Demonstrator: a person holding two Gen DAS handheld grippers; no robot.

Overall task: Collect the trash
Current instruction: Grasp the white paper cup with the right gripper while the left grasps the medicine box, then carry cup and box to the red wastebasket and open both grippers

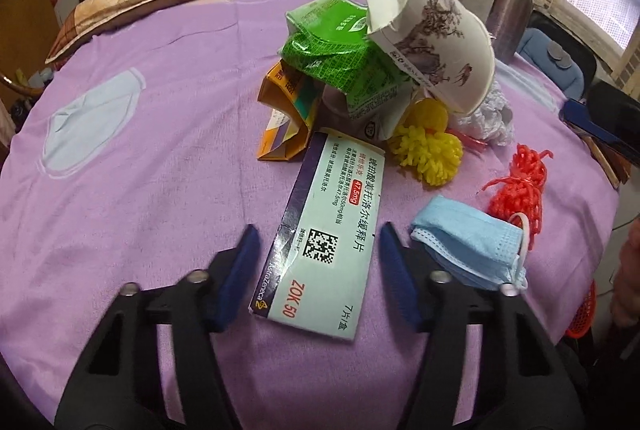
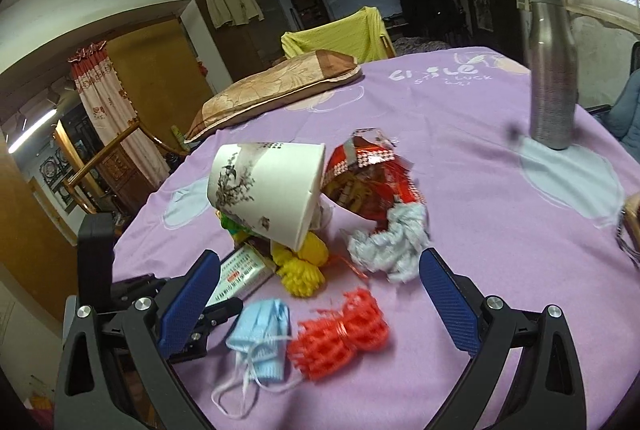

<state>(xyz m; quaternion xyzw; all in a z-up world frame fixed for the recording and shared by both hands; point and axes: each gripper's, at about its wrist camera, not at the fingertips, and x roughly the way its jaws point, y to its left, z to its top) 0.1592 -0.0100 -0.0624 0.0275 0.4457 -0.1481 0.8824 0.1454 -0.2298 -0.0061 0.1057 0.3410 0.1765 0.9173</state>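
Left wrist view: the left hand-held gripper [image 1: 316, 236] is seen with its blue pads either side of a flat medicine box [image 1: 322, 242] lying on the purple-covered bench [image 1: 160, 149]; small gaps show on both sides, so the box is straddled but not clamped. Beyond the box, a trash heap is piled: a green carton [image 1: 340, 65], an orange carton [image 1: 286, 117], a tipped paper cup [image 1: 432, 41] and yellow fruit netting [image 1: 430, 149]. A blue face mask [image 1: 468, 250] and red netting [image 1: 520, 189] lie near the bench's right edge. Bare cloth is left open to the left.

Right wrist view: the right hand-held gripper [image 2: 320, 294] is held released above the mask and red netting. A steel bottle [image 2: 554, 69] stands well apart on the right, with open cloth between.
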